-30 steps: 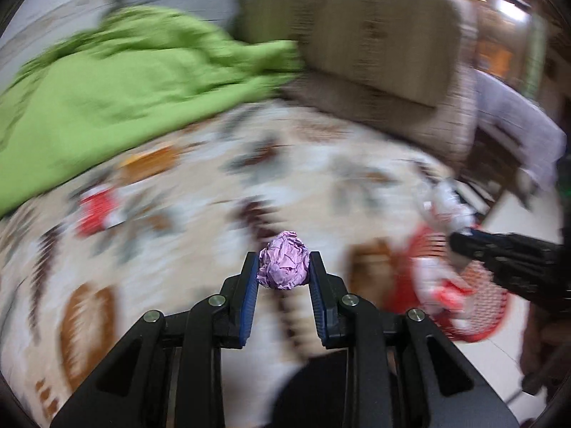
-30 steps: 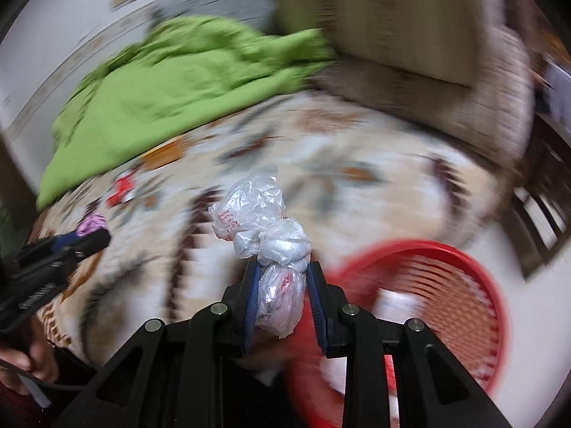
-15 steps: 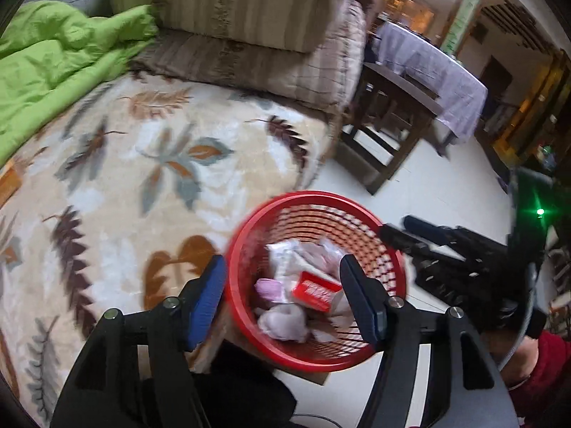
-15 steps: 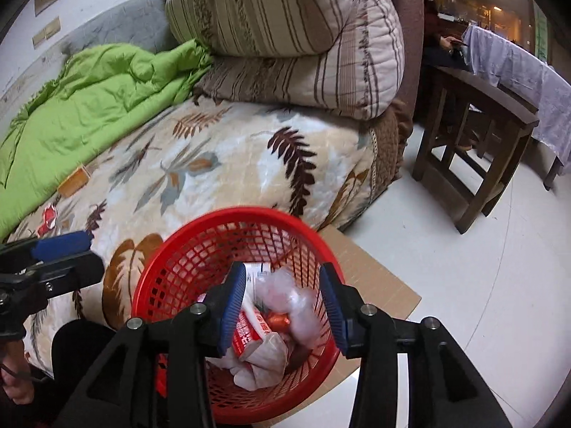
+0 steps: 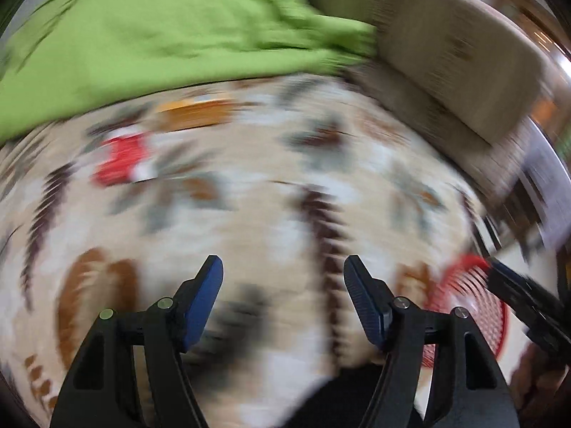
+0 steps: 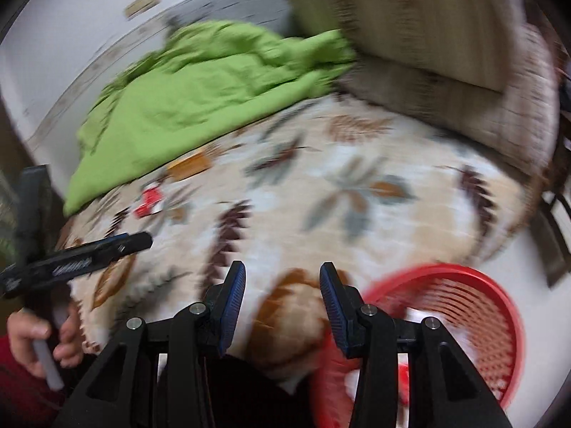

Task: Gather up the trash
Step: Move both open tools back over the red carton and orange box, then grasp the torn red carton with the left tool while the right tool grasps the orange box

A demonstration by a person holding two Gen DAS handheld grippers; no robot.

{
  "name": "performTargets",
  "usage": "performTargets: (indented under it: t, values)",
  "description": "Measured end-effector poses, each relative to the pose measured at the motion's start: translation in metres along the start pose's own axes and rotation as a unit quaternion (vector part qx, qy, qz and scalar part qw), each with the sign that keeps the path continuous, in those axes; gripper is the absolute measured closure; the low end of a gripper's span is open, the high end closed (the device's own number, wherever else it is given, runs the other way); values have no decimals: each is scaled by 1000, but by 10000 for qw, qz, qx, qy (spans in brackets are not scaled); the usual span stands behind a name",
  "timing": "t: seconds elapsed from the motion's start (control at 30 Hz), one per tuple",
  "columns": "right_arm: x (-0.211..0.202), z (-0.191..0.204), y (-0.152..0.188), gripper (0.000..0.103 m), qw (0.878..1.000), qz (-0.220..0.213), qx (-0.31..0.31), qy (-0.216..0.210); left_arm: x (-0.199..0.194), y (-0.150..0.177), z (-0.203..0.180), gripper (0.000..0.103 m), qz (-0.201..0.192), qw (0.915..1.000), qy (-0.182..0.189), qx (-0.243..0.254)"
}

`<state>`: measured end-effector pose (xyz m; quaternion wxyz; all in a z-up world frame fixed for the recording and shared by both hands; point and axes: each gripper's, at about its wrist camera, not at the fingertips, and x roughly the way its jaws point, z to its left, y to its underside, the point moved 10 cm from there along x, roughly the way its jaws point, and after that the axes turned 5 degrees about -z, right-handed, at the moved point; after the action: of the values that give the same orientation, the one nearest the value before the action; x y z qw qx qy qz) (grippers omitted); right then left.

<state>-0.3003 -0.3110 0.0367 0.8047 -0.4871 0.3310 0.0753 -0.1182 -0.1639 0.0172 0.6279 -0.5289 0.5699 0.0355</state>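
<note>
Bedspread (image 6: 357, 214): cream, printed with brown, grey and orange leaves. Blanket (image 6: 200, 100), far left: plain lime green. Basket (image 6: 464, 303), near right: red mesh. Wrapper (image 6: 150, 201): red and white, apparently. Pillows (image 6: 410, 28): beige, striped. Gripper pads (image 5: 203, 296): blue.

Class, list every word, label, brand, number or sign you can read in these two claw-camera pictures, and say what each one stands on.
No text can be read; both views are motion-blurred.
Red and white wrapper on the leaf-print blanket: any print is too blurred to read.
Framed signs on the wall: too small and blurred.
Light marking on the side of the left claw, seen from the right wrist: smeared, unreadable.
</note>
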Motion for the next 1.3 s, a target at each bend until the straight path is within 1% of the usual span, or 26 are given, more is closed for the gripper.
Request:
performTargets:
  t: [0.03, 0.07, 0.1, 0.17, 0.2, 0.27, 0.3, 0.37, 0.4, 0.43, 0.5, 0.6, 0.7, 0.73, 0.77, 0.8, 0.83, 0.87, 0.93, 0.97, 1.0, 1.07, 1.13, 1.2, 1.27, 1.3]
  values:
    - [5, 9, -1, 56, 10000, 19, -53, -66, 1, -2, 26, 33, 1, 9996, -164, -246]
    - [12, 19, -4, 56, 9998, 48, -142, -151, 1, -4, 46, 33, 15, 9988, -254, -426]
    - [18, 28, -6, 56, 9995, 67, -226, -213, 5, -8, 73, 33, 21, 9964, -343, -779]
    - [28, 42, -8, 55, 9990, 83, -344, -288, 11, -11, 108, 33, 43, 9905, -345, -1333]
    - [33, 49, -8, 55, 9985, 103, -409, -338, 20, -12, 128, 33, 96, 9836, -235, -1786]
    - [43, 60, -9, 55, 9978, 139, -506, -395, 31, -12, 154, 33, 149, 9719, -130, -2346]
    - [48, 64, -9, 55, 9975, 167, -547, -421, 42, -13, 166, 33, 157, 9630, -36, -2690]
    - [55, 69, -11, 55, 9968, 211, -609, -468, 59, -19, 177, 33, 153, 9514, 87, -3074]
    - [58, 70, -13, 55, 9966, 222, -633, -475, 66, -20, 180, 33, 142, 9472, 151, -3200]
    - [62, 71, -14, 55, 9964, 234, -663, -474, 77, -24, 183, 33, 101, 9385, 254, -3443]
    - [68, 72, -16, 55, 9960, 258, -725, -444, 89, -30, 187, 33, -5, 9298, 272, -3670]
    - [77, 73, -20, 55, 9956, 287, -785, -419, 96, -50, 195, 33, -323, 9217, 196, -3861]
    - [88, 74, -24, 55, 9951, 342, -832, -406, 114, -66, 202, 33, -428, 9169, 32, -3969]
    - [93, 75, -26, 55, 9949, 373, -840, -414, 117, -68, 202, 34, -434, 9188, -69, -3922]
    - [98, 77, -30, 55, 9947, 394, -836, -440, 120, -70, 203, 41, -435, 9229, -201, -3820]
    - [100, 79, -35, 55, 9946, 388, -832, -480, 121, -73, 203, 59, -432, 9287, -364, -3666]
    - [105, 84, -43, 55, 9941, 339, -853, -581, 121, -74, 202, 73, -442, 9342, -439, -3512]
    - [110, 89, -51, 55, 9929, 304, -956, -640, 122, -74, 203, 81, -434, 9365, -357, -3462]
    - [123, 102, -66, 55, 9897, 277, -1177, -764, 118, -70, 207, 83, -464, 9374, -219, -3444]
    - [131, 110, -73, 53, 9870, 281, -1273, -938, 116, -69, 208, 84, -463, 9393, -195, -3393]
    - [140, 118, -79, 48, 9840, 322, -1381, -1079, 110, -67, 210, 85, -483, 9413, -159, -3339]
    - [163, 132, -94, 48, 9781, 382, -1591, -1284, 96, -61, 211, 85, -483, 9470, -205, -3169]
    - [189, 146, -114, 47, 9728, 402, -1746, -1468, 73, -53, 209, 87, -520, 9560, -335, -2868]
    - [217, 152, -133, 47, 9725, 408, -1727, -1510, 54, -43, 208, 87, -584, 9628, -535, -2585]
    - [250, 161, -152, 47, 9723, 517, -1580, -1643, 43, -36, 208, 88, -670, 9656, -689, -2415]
    - [267, 163, -159, 47, 9735, 547, -1499, -1638, 38, -32, 208, 88, -737, 9670, -768, -2317]
